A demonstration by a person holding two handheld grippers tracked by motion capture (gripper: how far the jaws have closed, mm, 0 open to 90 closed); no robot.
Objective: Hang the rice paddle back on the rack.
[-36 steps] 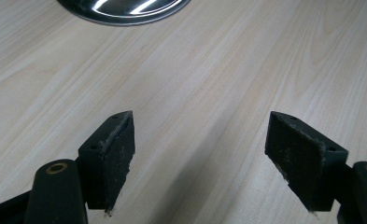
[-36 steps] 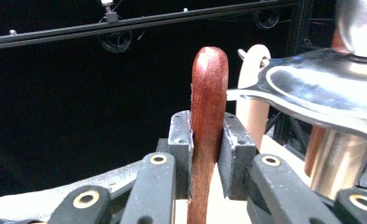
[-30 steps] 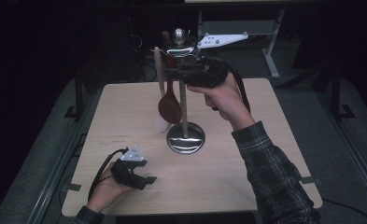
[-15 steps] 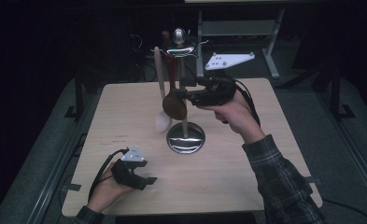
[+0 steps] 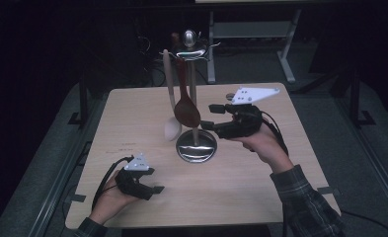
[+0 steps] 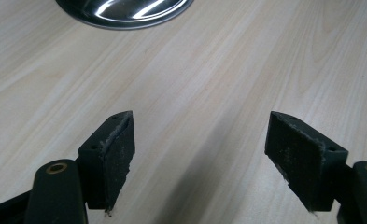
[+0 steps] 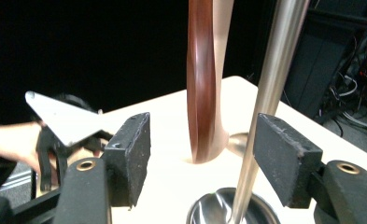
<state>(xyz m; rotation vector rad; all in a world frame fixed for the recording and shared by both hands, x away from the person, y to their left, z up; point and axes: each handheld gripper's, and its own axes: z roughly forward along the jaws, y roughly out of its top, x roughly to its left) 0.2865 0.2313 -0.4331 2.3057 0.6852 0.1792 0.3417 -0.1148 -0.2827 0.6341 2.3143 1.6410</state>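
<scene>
The dark brown wooden spoon (image 5: 186,106) hangs bowl-down from the hooked top of a polished metal utensil stand (image 5: 196,145) near the middle of the pale wooden table (image 5: 280,187), its slim handle running up beside the stand's pole and its glossy oval bowl just above the round mirrored base. Beside it hangs a pale cream spoon (image 5: 171,116) of much the same shape (lighter in tone, its bowl a little lower). In the right gripper view the brown spoon (image 7: 201,93) shows edge-on, reddish and smooth. The right gripper (image 5: 207,115) is level with the bowl, just beside it; its jaws have just been opening and stand apart, gripping nothing. The left gripper (image 5: 157,190) rests low on the table's near left, jaws spread wide over bare wood
</scene>
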